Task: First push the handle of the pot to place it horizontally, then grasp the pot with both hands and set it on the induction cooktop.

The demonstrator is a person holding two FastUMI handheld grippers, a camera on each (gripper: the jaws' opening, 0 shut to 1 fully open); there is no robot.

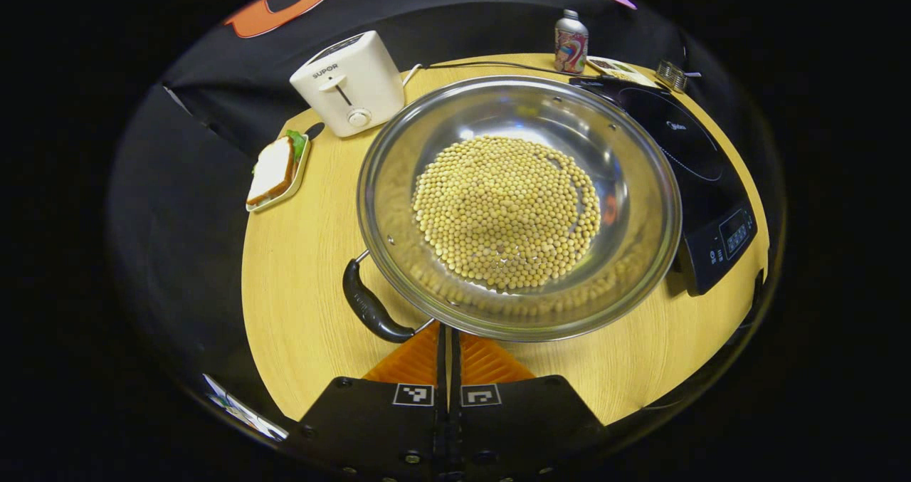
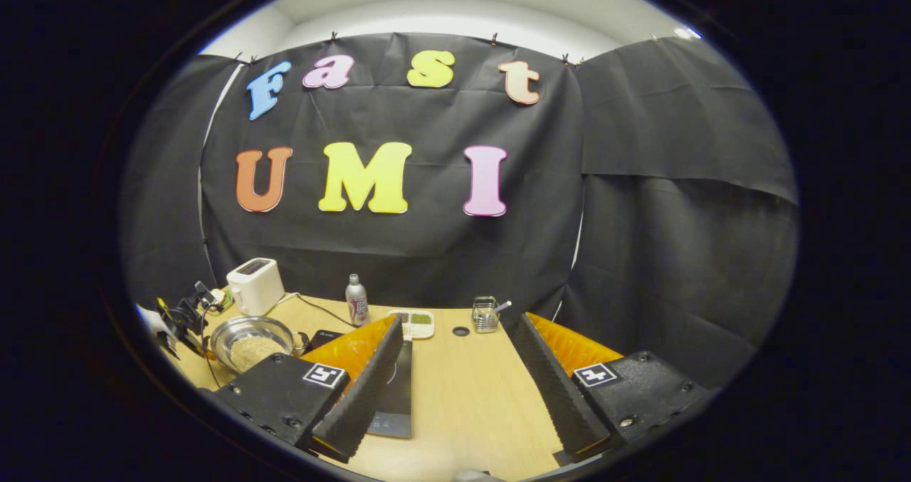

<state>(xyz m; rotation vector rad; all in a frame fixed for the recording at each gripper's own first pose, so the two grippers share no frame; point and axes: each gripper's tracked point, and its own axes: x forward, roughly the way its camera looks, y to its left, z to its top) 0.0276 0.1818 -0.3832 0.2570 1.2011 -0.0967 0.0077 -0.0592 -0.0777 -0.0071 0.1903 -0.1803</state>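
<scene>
Pressed together with nothing between them, the left gripper [image 1: 449, 357] sat just under the pot's [image 1: 519, 208] near rim, with the black handle [image 1: 370, 304] at about ten o'clock from its fingers, lying slantwise on the bench [image 1: 299, 304]. That pot of beans rested on the bench with the induction cooktop [image 1: 683, 176] touching it at three o'clock. Farther off, the right gripper [image 2: 455, 382] hung wide apart and held nothing, and the toaster [image 1: 349, 83] read "SUPOR".
</scene>
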